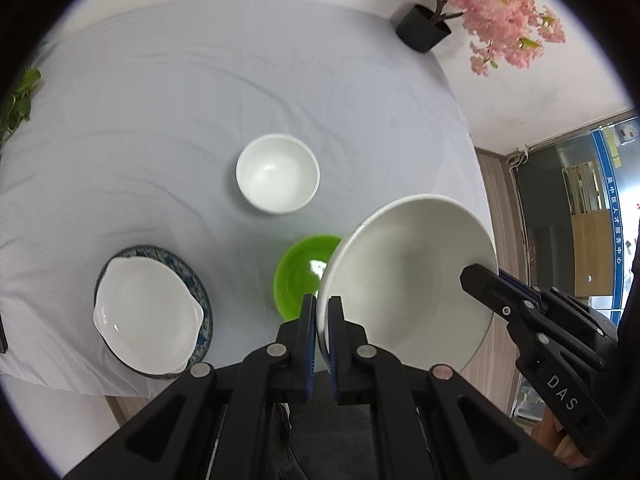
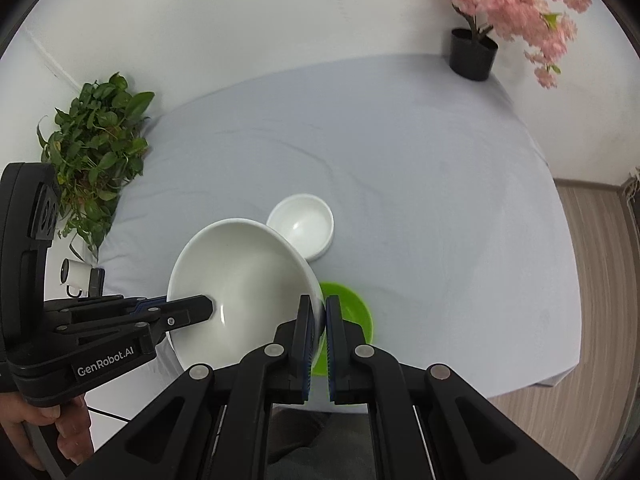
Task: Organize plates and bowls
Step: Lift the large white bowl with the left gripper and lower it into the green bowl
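A large white bowl hangs above the table, held by both grippers. My left gripper is shut on its left rim; my right gripper is shut on its right rim. The same bowl fills the left-centre of the right wrist view. Below it a green bowl sits on the table, partly hidden; it also shows in the right wrist view. A small white bowl stands further back. A white eared dish lies on a blue-patterned plate at the left.
The table wears a grey cloth. A black pot with pink blossoms stands at the far right corner. A green leafy plant stands at the left edge, with a small white device beside it. Wooden floor lies right.
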